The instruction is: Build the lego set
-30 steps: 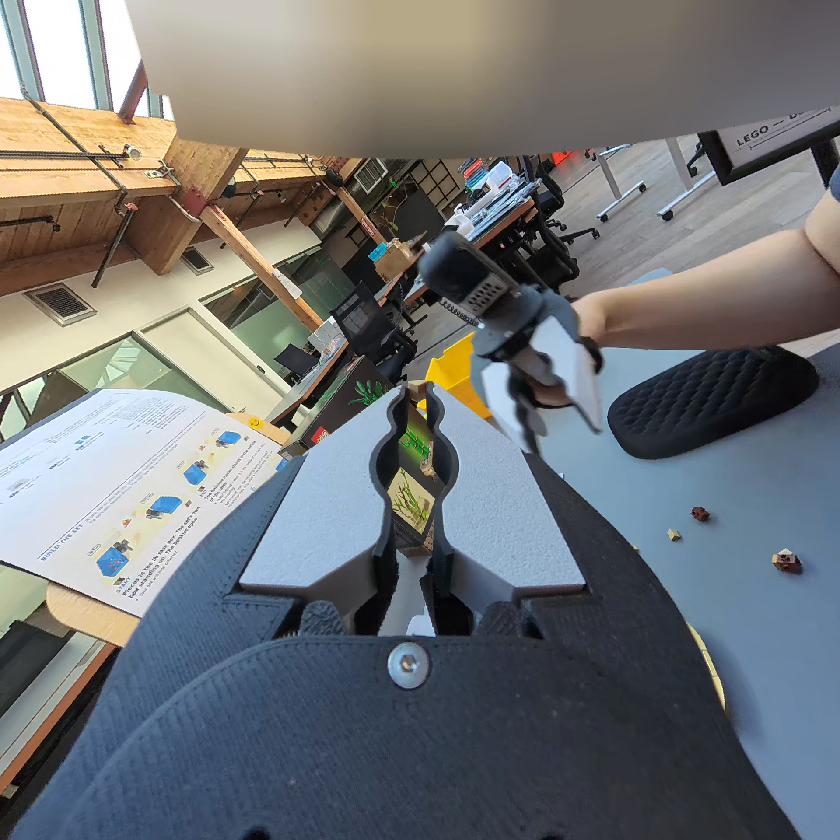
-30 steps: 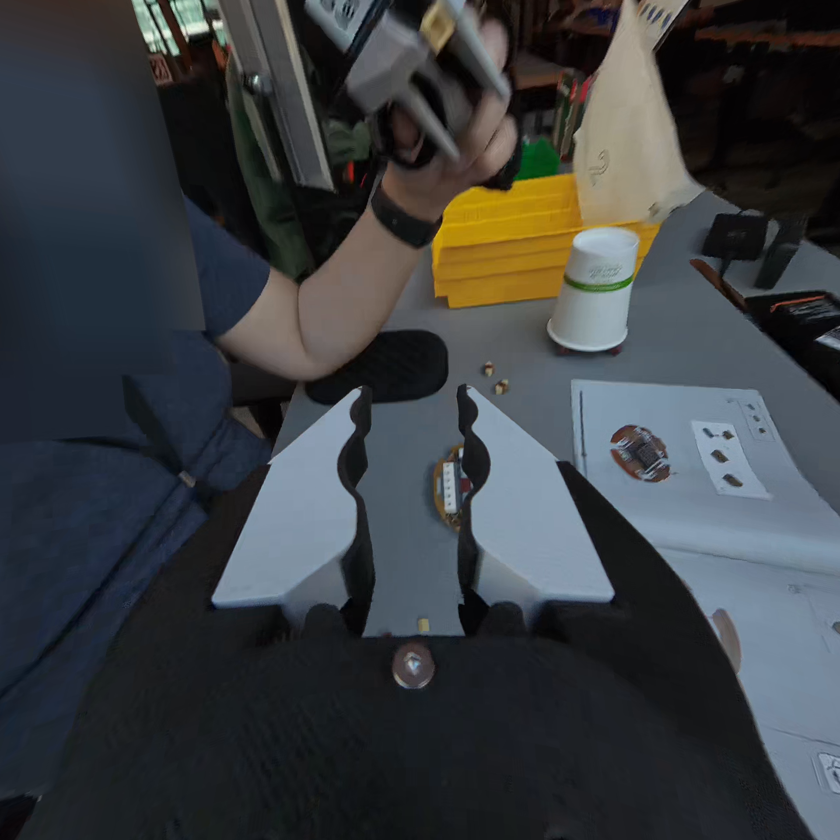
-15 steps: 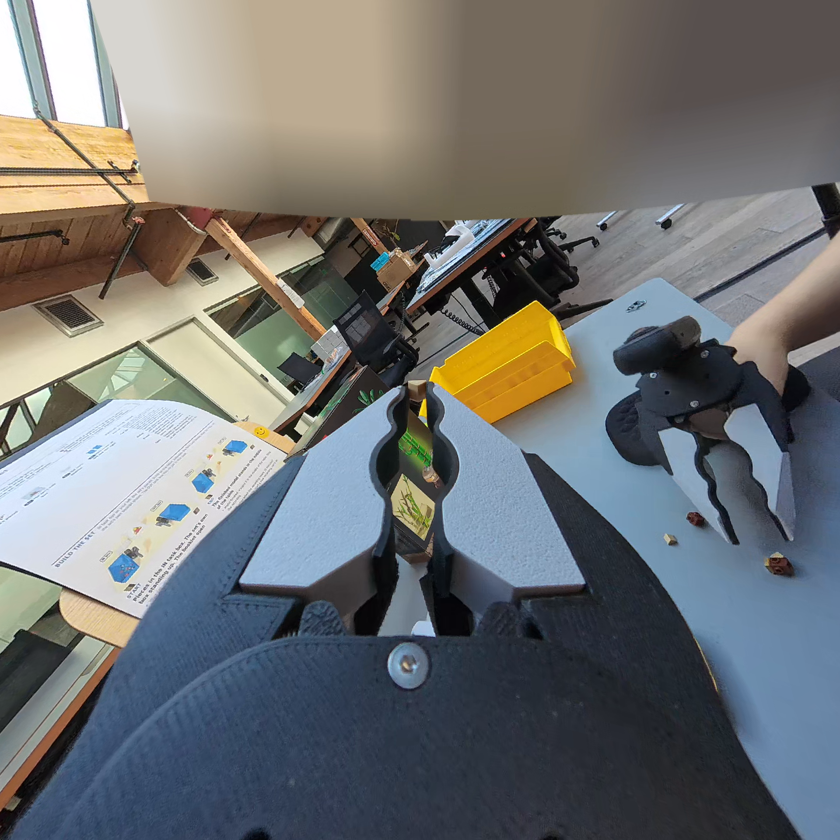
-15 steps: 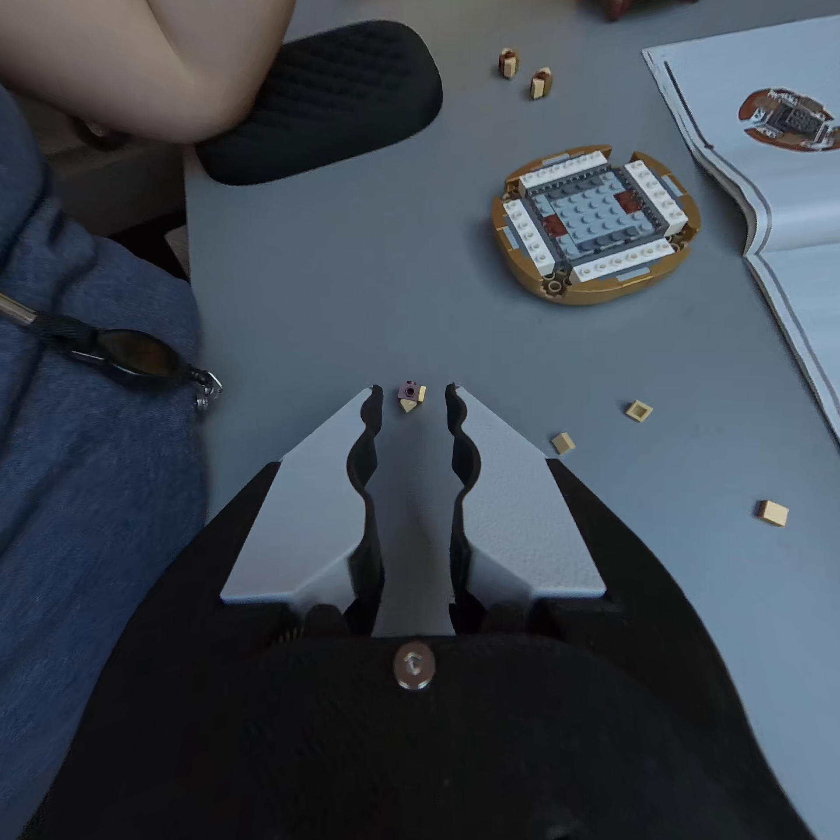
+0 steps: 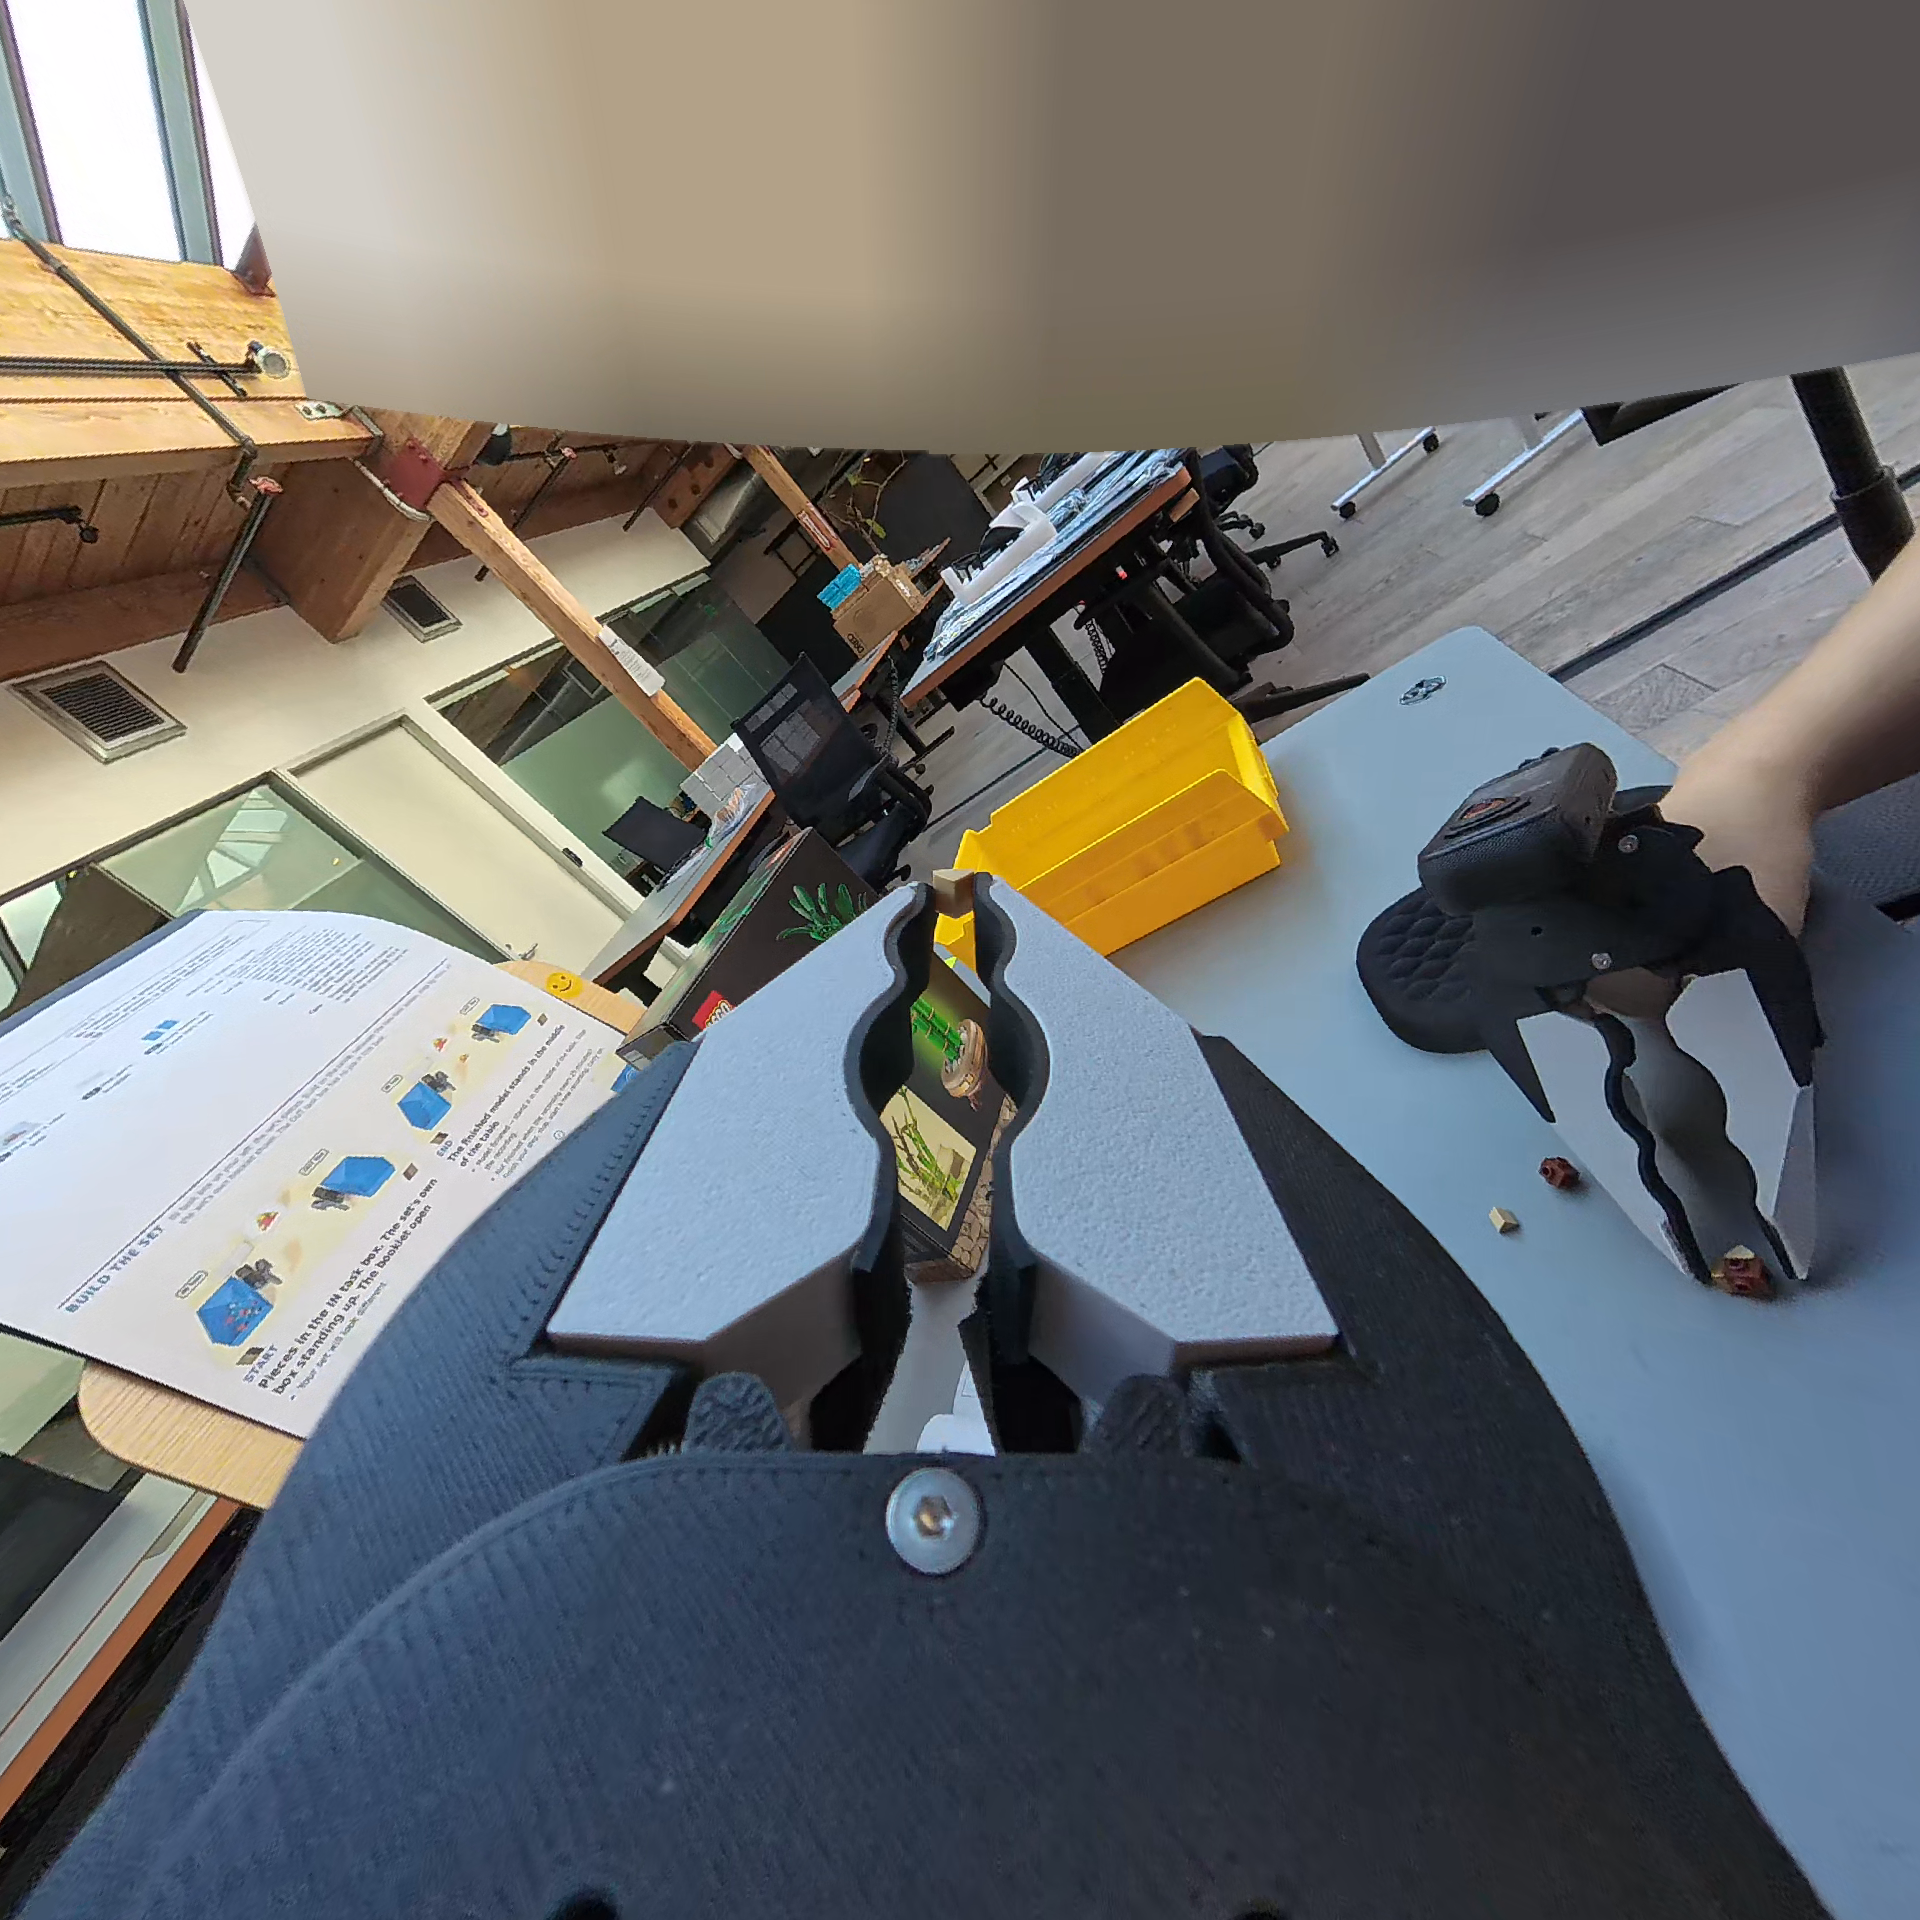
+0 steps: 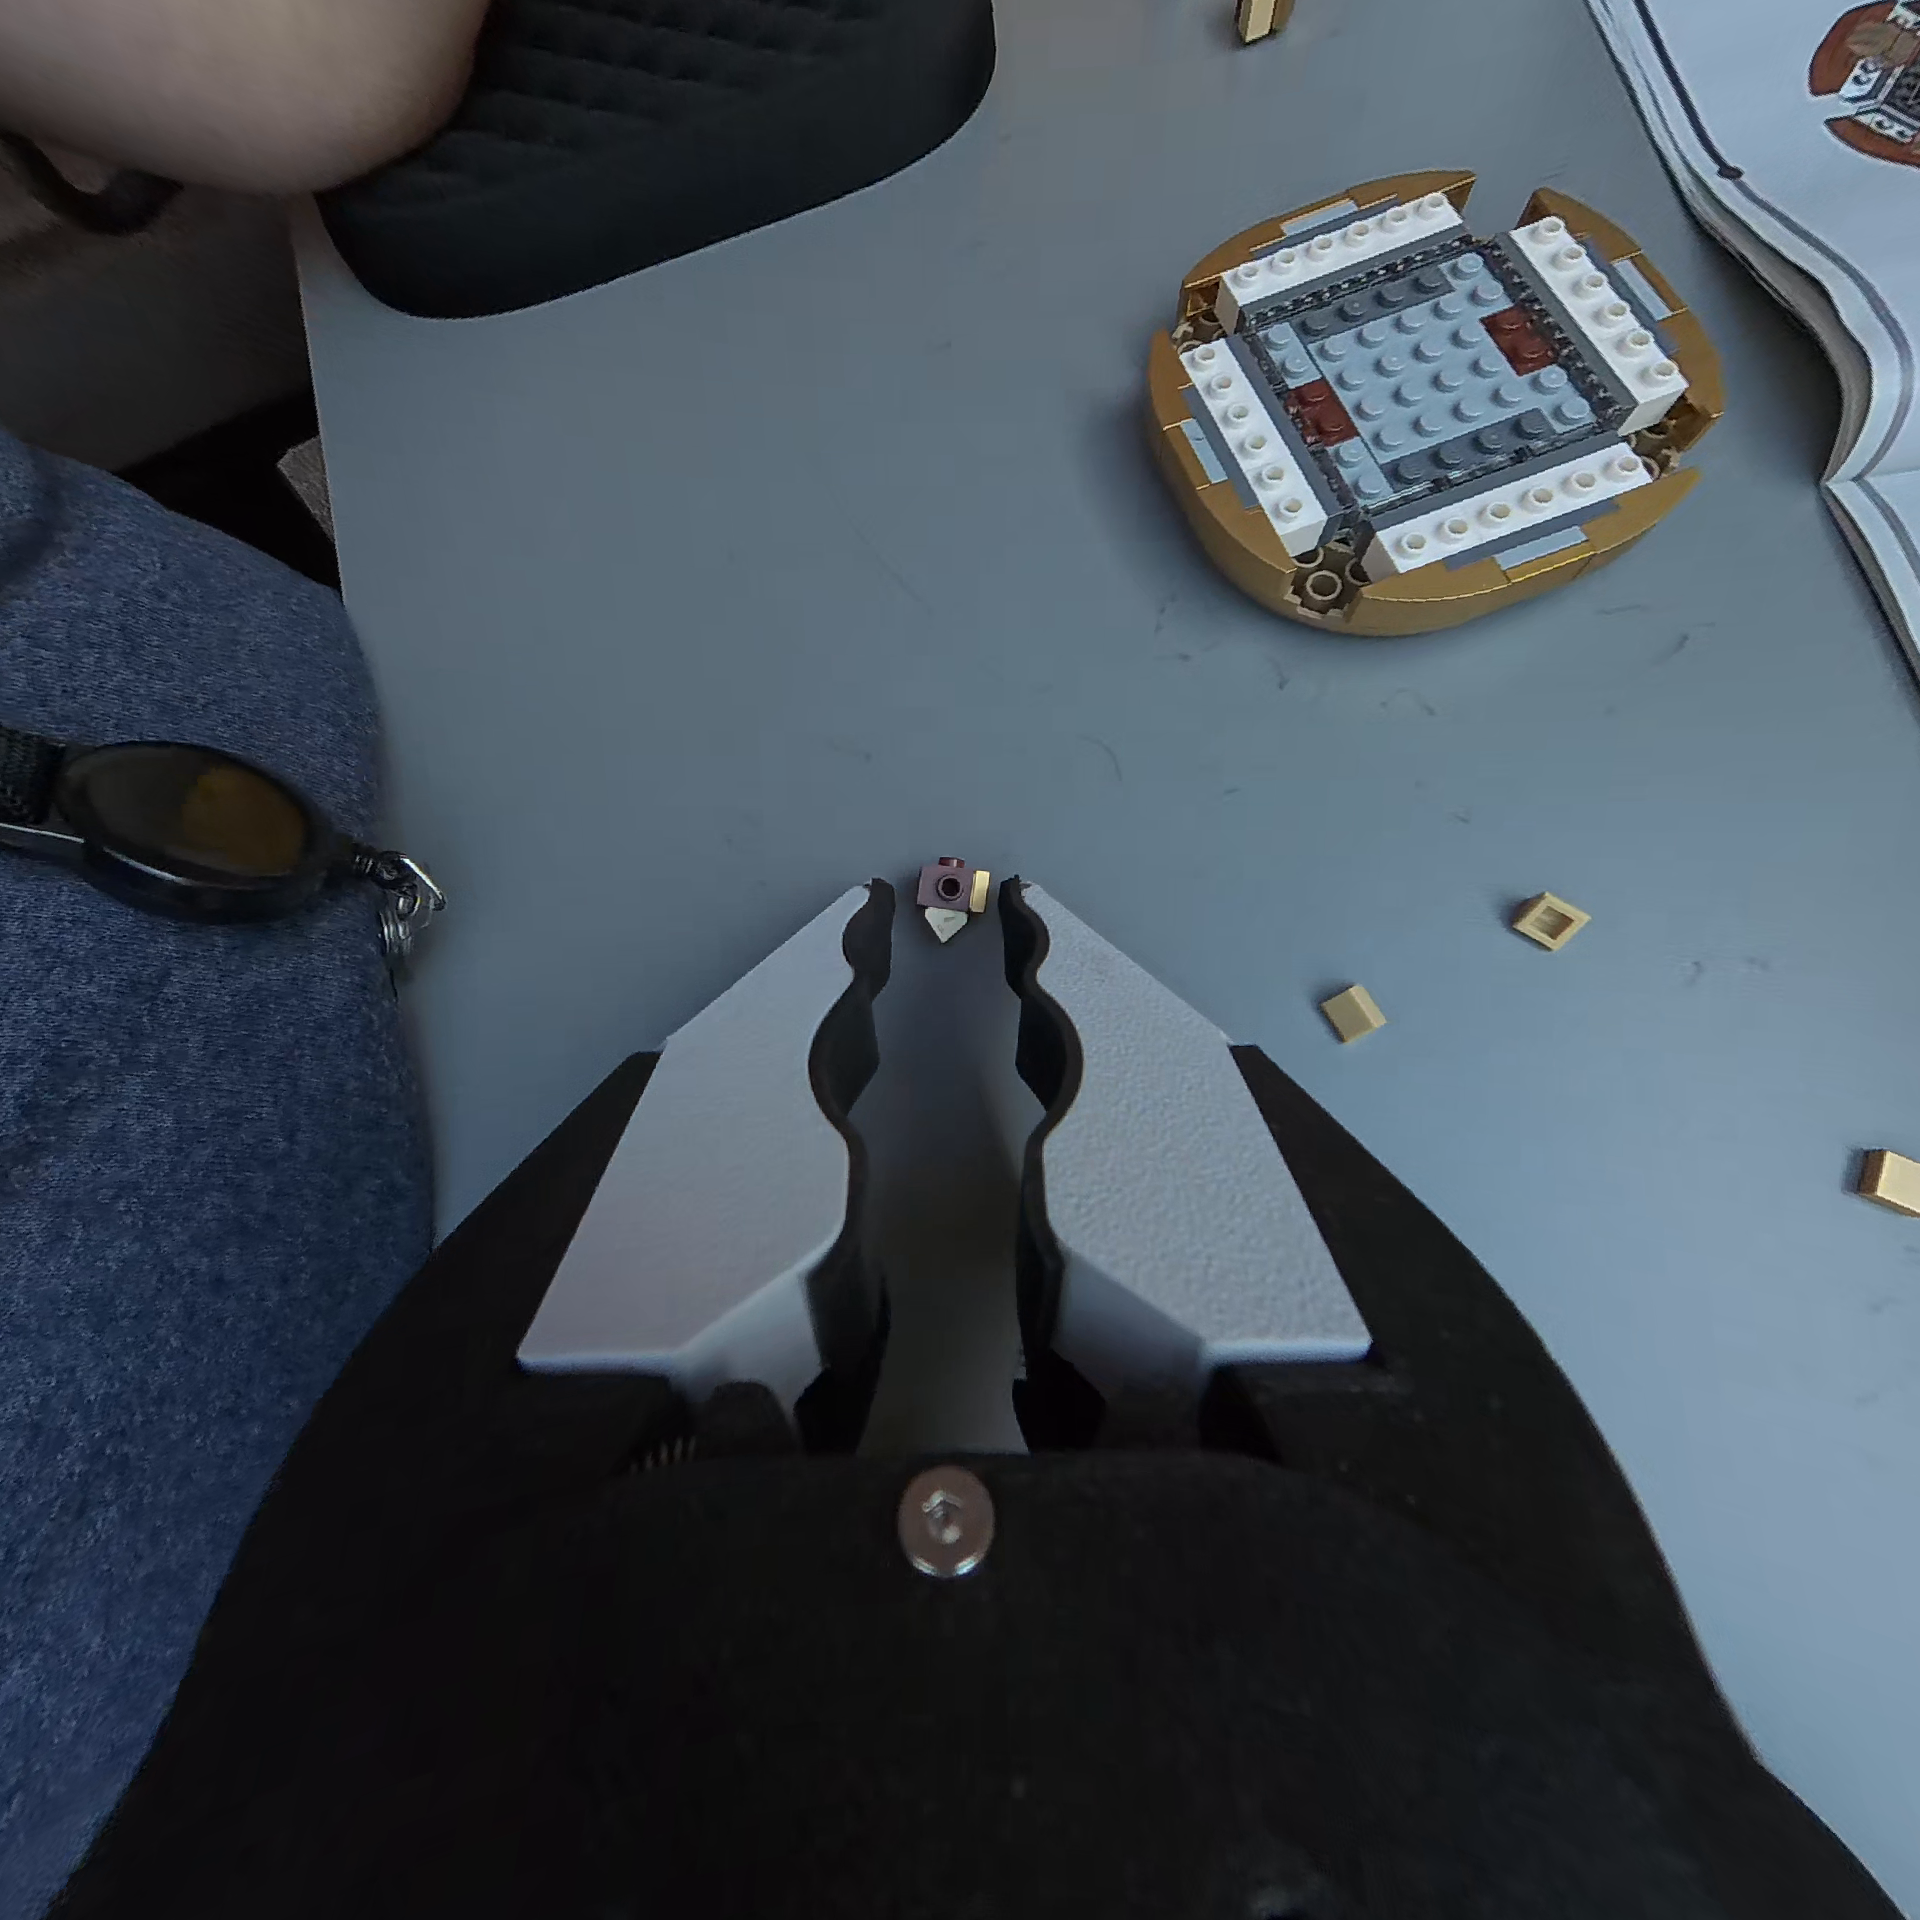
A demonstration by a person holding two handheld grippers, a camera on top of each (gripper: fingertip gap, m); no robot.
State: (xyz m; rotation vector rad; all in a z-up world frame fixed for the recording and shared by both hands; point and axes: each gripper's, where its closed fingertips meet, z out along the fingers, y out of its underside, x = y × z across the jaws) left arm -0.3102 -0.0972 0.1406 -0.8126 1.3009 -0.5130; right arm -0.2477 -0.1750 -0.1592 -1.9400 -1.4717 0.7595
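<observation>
My left gripper [image 5: 951, 896] is held up in the air, shut on a small tan lego piece [image 5: 951, 885] pinched at its fingertips. My right gripper [image 6: 948, 891] is open, its tips down at the grey table [image 6: 727, 582], one on each side of a small brown piece with tan bits on it [image 6: 951, 902]. The same gripper [image 5: 1745, 1262] and piece [image 5: 1741, 1270] show in the left wrist view. The partly built model [image 6: 1434, 405], a gold rounded base with white bricks around a grey studded middle, lies to the far right of the right gripper.
Loose tan tiles [image 6: 1548, 920] [image 6: 1351, 1013] lie right of the right gripper. The open booklet [image 6: 1766, 156] is at far right, a black wrist rest [image 6: 644, 135] at the back. Yellow bins [image 5: 1132, 821], the lego box [image 5: 769, 956] and a printed sheet [image 5: 260, 1122] stand beyond. The grippers' ends are close to 30 cm from one another.
My right gripper came down from the air to the table and moved forward until its tips flank the small brown piece. My left gripper kept its hold on the tan piece.
</observation>
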